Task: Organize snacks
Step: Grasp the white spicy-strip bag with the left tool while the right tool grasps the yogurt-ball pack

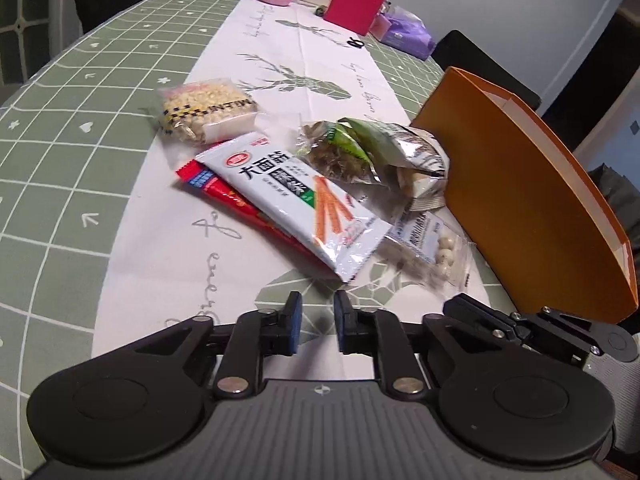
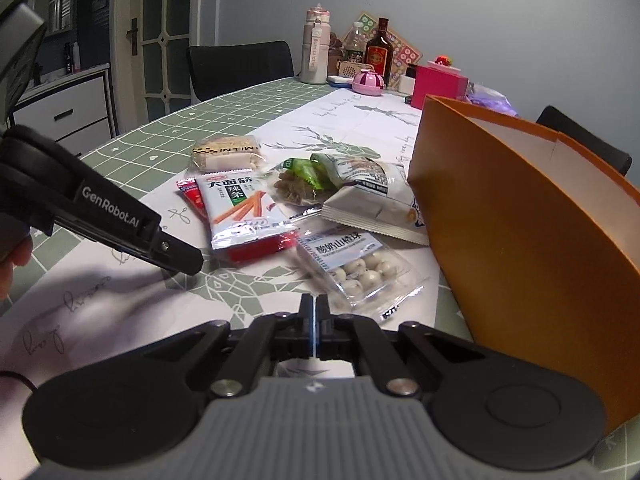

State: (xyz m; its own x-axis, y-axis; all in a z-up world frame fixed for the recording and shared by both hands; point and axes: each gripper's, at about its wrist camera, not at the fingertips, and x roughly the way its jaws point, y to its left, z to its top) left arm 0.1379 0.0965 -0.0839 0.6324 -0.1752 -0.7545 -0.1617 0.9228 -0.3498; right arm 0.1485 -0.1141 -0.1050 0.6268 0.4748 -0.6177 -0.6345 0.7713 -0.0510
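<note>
Several snack packets lie in a heap on the white runner. A white packet with orange sticks (image 1: 304, 204) (image 2: 236, 208) rests on a red packet (image 1: 224, 192) (image 2: 256, 246). Beside them are a clear pack of white balls (image 1: 436, 248) (image 2: 360, 264), a green-and-brown packet (image 1: 340, 148) (image 2: 300, 180), a white-silver bag (image 1: 416, 160) (image 2: 372, 196) and a grain bar (image 1: 204, 110) (image 2: 228, 152). An orange paper bag (image 1: 520, 184) (image 2: 520, 220) stands open to the right. My left gripper (image 1: 319, 320) is near the white packet's corner, a narrow gap between its pads, holding nothing. My right gripper (image 2: 315, 308) is shut and empty, just short of the ball pack.
The table has a green grid cloth (image 1: 80, 140). Its far end holds a pink box (image 2: 438, 84), a tall bottle (image 2: 314, 52), a dark bottle (image 2: 379, 54), a pink round container (image 2: 368, 80) and a purple bag (image 1: 404, 32). Black chairs (image 2: 240, 64) stand behind.
</note>
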